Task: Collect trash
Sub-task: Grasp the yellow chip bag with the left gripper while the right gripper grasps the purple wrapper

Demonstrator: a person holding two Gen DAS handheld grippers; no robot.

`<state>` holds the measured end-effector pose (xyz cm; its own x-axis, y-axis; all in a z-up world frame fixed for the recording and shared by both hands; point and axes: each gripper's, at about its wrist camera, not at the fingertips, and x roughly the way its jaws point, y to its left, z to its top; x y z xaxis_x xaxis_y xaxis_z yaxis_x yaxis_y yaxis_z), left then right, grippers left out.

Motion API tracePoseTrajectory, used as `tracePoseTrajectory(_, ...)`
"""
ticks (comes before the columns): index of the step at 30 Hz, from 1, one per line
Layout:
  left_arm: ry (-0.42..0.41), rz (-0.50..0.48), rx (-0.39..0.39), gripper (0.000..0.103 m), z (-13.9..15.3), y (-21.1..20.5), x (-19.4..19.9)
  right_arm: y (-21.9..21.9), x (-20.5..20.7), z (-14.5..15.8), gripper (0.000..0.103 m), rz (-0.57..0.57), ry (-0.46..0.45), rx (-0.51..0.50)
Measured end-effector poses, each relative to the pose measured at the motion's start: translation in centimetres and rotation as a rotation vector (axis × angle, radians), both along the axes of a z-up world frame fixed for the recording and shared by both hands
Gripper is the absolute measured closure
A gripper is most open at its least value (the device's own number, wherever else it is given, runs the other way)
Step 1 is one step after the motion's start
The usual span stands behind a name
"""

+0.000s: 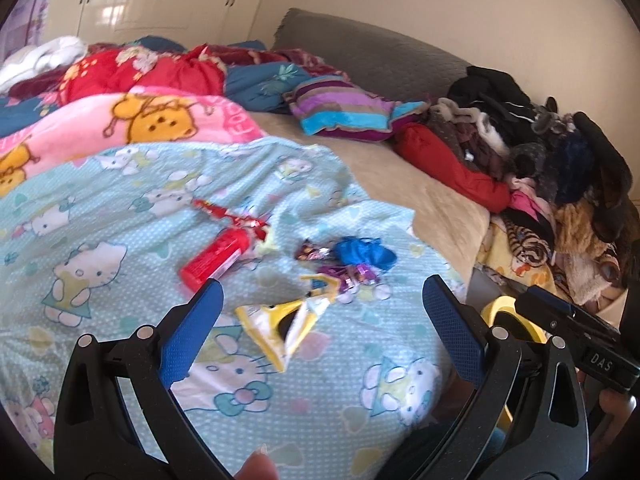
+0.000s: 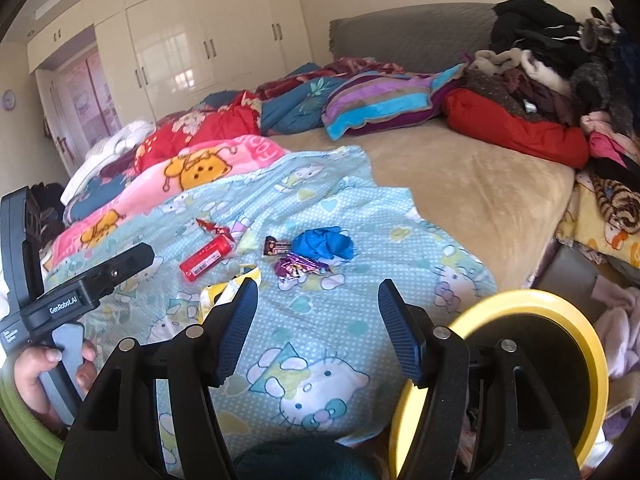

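Trash lies on the light blue cat-print sheet (image 2: pixel 320 340): a red can (image 1: pixel 212 258) (image 2: pixel 206 258), a red wrapper (image 1: pixel 224 212), a crumpled blue bag (image 1: pixel 364 254) (image 2: pixel 324 244), purple wrappers (image 1: pixel 348 274) (image 2: pixel 298 266) and a yellow-and-white wrapper (image 1: pixel 280 320) (image 2: pixel 224 294). My left gripper (image 1: pixel 324 282) hovers open just short of the yellow wrapper, nothing between its blue pads. My right gripper (image 2: pixel 318 283) is open and empty too, short of the purple wrappers. A yellow-rimmed black bin (image 2: pixel 540 298) (image 1: pixel 496 308) stands by the bed's near right corner.
A heap of clothes (image 1: pixel 540 152) fills the bed's right side. A striped pillow (image 2: pixel 380 104) and bunched blankets (image 1: pixel 152 120) lie towards the grey headboard (image 1: pixel 360 48). Bare tan bedding (image 2: pixel 460 184) shows between them. A hand (image 2: pixel 36 368) holds the left gripper's handle.
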<state>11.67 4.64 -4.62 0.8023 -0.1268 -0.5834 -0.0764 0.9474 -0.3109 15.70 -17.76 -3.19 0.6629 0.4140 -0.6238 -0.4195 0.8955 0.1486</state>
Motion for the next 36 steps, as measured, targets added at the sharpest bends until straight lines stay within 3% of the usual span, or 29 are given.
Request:
tracePoseTrajectory(6,0.077,0.019,-0.026,0.012,-2.8,1.5,0.8,3.0,2.7,-2.0,0.046,0.068,0.028,-0.062)
tracePoseTrajectory(16,0.188,-0.022,-0.068,0.029,-7.1,1.3,2.6,6.8,8.1,-6.2,0.056,0.124,0.105,-0.151)
tracePoseTrajectory(26,0.251,-0.028,-0.115,0.031,-9.8,1.4,4.2,9.2,11.9,-9.4,0.064,0.151,0.147,-0.208)
tracePoseTrajectory(29,0.260,-0.031,-0.121,0.033,-10.2,1.4,4.5,9.9,12.5,-9.9,0.070,0.159,0.155,-0.212)
tracePoseTrajectory(32,0.263,-0.028,-0.126,0.042,-10.4,1.3,4.7,10.3,13.0,-10.3,0.081,0.156,0.163,-0.210)
tracePoseTrajectory(34,0.263,-0.027,-0.134,0.050,-10.4,1.3,4.8,10.1,13.0,-10.1,0.097,0.156,0.163,-0.187)
tracePoseTrajectory(36,0.265,-0.028,-0.133,0.058,-10.4,1.2,4.9,9.8,12.9,-9.9,0.102,0.159,0.167,-0.168)
